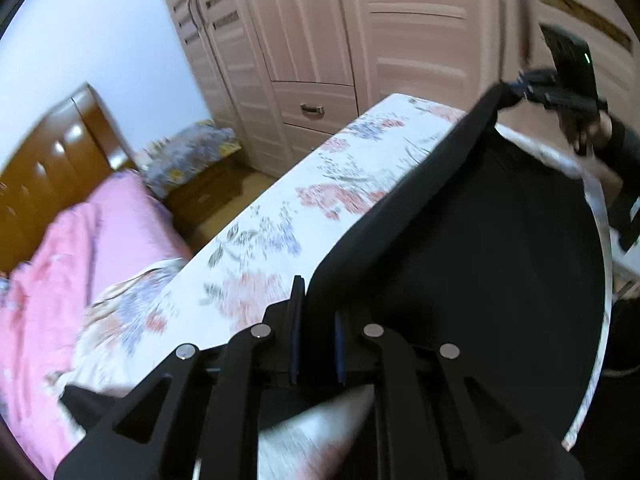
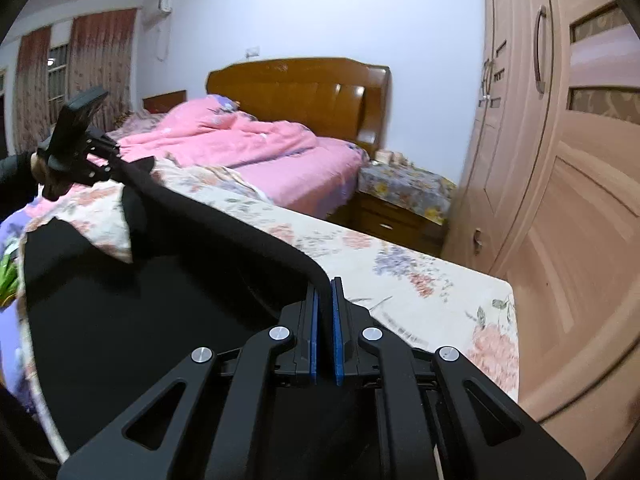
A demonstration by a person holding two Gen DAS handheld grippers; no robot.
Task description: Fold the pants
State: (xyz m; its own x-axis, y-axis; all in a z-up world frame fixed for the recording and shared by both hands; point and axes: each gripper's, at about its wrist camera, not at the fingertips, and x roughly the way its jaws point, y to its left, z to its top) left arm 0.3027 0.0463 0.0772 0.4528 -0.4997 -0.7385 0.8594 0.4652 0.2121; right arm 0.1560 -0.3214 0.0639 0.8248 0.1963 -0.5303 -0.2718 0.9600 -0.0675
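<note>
The black pants (image 1: 480, 240) hang stretched between both grippers above the table with the floral cloth (image 1: 320, 184). My left gripper (image 1: 318, 304) is shut on one corner of the pants' top edge. My right gripper (image 2: 324, 296) is shut on the other corner of that edge. The pants (image 2: 140, 300) drape down over the near part of the table. The right gripper shows in the left wrist view (image 1: 520, 92), pinching the far corner. The left gripper shows in the right wrist view (image 2: 116, 160), also on the fabric.
A bed with pink bedding (image 2: 248, 148) and a wooden headboard (image 2: 304, 96) stands beyond the table. A bedside cabinet under a floral cover (image 2: 404, 192) is beside it. A pink wardrobe (image 2: 560, 160) stands close on the right.
</note>
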